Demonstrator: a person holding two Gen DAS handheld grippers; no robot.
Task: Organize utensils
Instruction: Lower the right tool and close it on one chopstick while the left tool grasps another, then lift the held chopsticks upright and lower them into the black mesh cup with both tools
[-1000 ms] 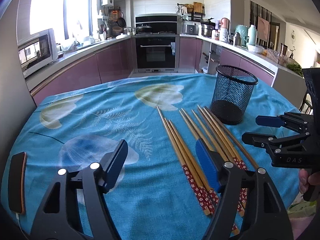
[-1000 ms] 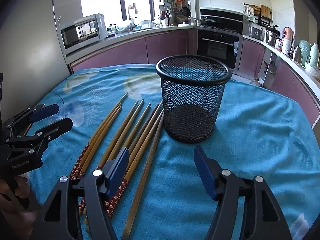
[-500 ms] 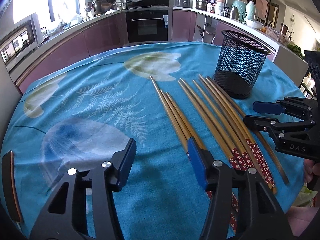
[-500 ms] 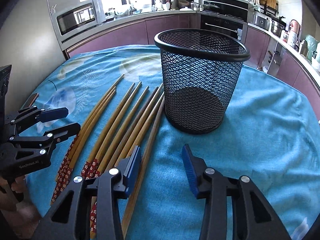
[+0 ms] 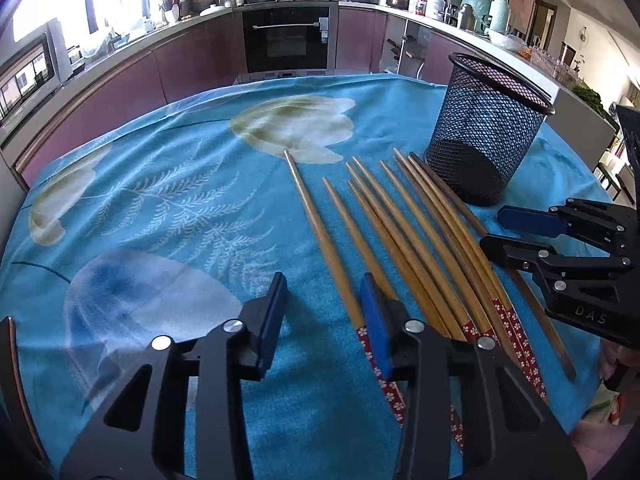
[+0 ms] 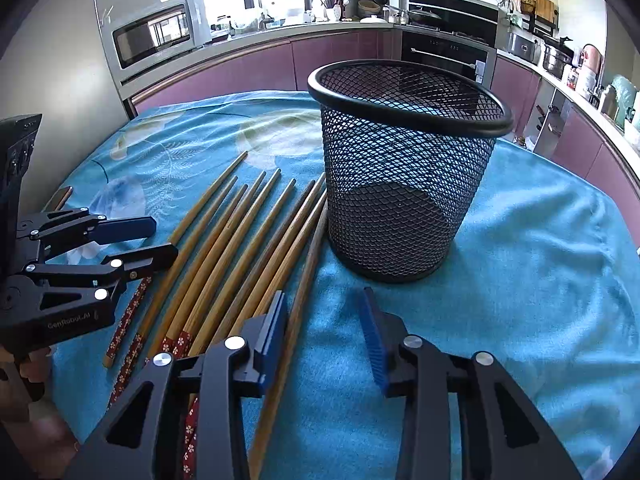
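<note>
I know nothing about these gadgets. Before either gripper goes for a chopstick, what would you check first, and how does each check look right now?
1. Left gripper open and empty: ok, jaws apart with nothing between them.
2. Right gripper open and empty: ok, jaws apart, nothing held.
3. Mesh cup upright with its mouth clear: ok, it stands on the blue tablecloth and looks empty.
4. Chopsticks within reach: ok, all lie flat beside the cup, right in front of both grippers.
5. One chopstick easy to single out: not ok, most lie packed side by side; the leftmost chopstick lies a little apart.
6. Grippers clear of each other: ok, apart, though close over the same bundle.
</note>
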